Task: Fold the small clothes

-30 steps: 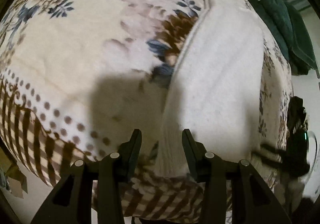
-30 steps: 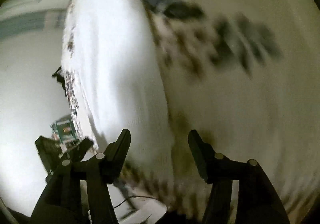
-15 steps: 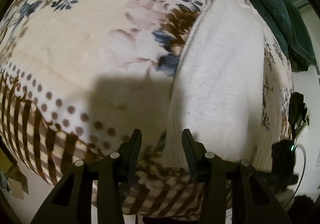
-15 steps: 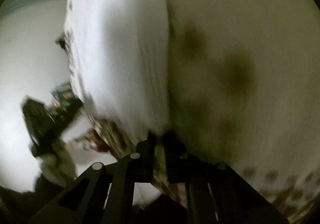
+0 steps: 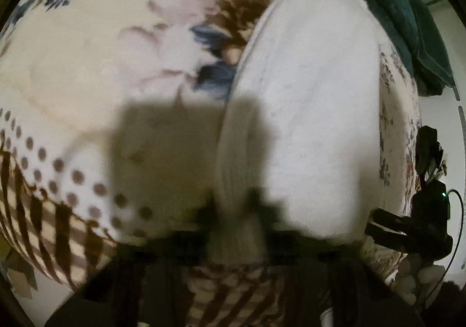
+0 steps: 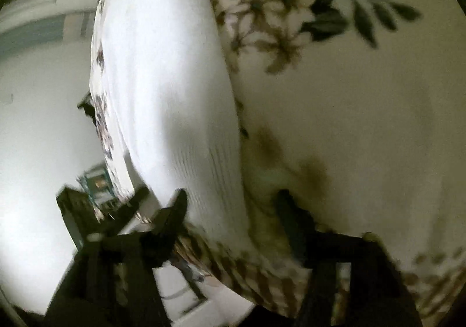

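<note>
Floral blanket (image 5: pixel 87 70) is covering the bed, cream with brown and blue flowers and a dotted, striped border at its near edge. Lying on it is the white garment (image 5: pixel 305 111), a long ribbed knit strip running away from the near edge, with the blanket's flowers just left of it in the left wrist view.

In that view the left gripper (image 5: pixel 236 222) is sitting at the garment's near end, motion-blurred. Its 2 fingers are pressing in on the ribbed hem from either side, so it is pinching the garment, which bunches narrow between them. Its shadow is falling across the blanket and the garment just beyond. Right of the garment, at the bed's far corner, a dark green cloth (image 5: pixel 407 21) is lying. Off the bed's right edge a black device (image 5: pixel 419 225) with a small green light is showing.

In the right wrist view the garment (image 6: pixel 163 88) is filling the left-centre, with the blanket (image 6: pixel 349 123) to its right. The right gripper (image 6: pixel 230 210) is spread wide, its left finger (image 6: pixel 174 210) against the garment's near left edge and the other over the blanket right of the garment, gripping nothing.
</note>
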The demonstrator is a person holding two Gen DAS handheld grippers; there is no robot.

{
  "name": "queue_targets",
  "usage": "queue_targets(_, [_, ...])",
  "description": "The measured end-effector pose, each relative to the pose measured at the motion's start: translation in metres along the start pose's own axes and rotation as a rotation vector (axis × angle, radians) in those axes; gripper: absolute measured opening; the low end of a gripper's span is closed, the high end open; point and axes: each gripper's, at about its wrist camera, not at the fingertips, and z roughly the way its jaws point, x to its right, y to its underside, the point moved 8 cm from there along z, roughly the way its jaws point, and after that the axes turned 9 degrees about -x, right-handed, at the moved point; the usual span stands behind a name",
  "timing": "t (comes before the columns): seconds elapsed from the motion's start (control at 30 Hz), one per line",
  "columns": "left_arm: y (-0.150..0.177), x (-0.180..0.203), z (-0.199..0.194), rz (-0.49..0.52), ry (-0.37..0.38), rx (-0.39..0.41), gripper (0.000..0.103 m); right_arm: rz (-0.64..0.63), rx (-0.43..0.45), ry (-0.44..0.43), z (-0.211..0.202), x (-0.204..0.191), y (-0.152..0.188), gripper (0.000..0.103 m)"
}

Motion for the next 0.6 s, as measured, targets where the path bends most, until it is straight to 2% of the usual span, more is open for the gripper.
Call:
queue_targets(0.03, [0.000,0.001,-0.003,0.006,-0.004,0.011,0.007,-0.002,-0.007,0.028,0.006,-0.004,0.003,0.008])
queue_targets(0.1, [0.001,0.001,-0.020,-0.010,0.006,0.055,0.007,-0.016,0.033,0.073,-0.001,-0.004,0.008,0.007])
queue_targets(0.23, [0.005,-0.001,-0.046,-0.033,0.055,0.093,0.007,-0.004,0.072,0.113,-0.022,0.001,0.021,0.006])
queue_targets(0.43, [0.003,-0.010,-0.044,-0.045,0.056,0.069,0.007,-0.061,0.062,0.213,-0.009,-0.037,0.047,0.006])
queue_targets(0.5, [0.000,-0.019,-0.036,-0.062,0.047,0.054,0.007,-0.066,0.031,0.226,-0.008,-0.035,0.055,0.005])
queue_targets(0.6, [0.000,-0.034,-0.016,-0.070,0.038,0.010,0.007,-0.060,-0.010,0.266,0.018,-0.024,0.055,0.005])
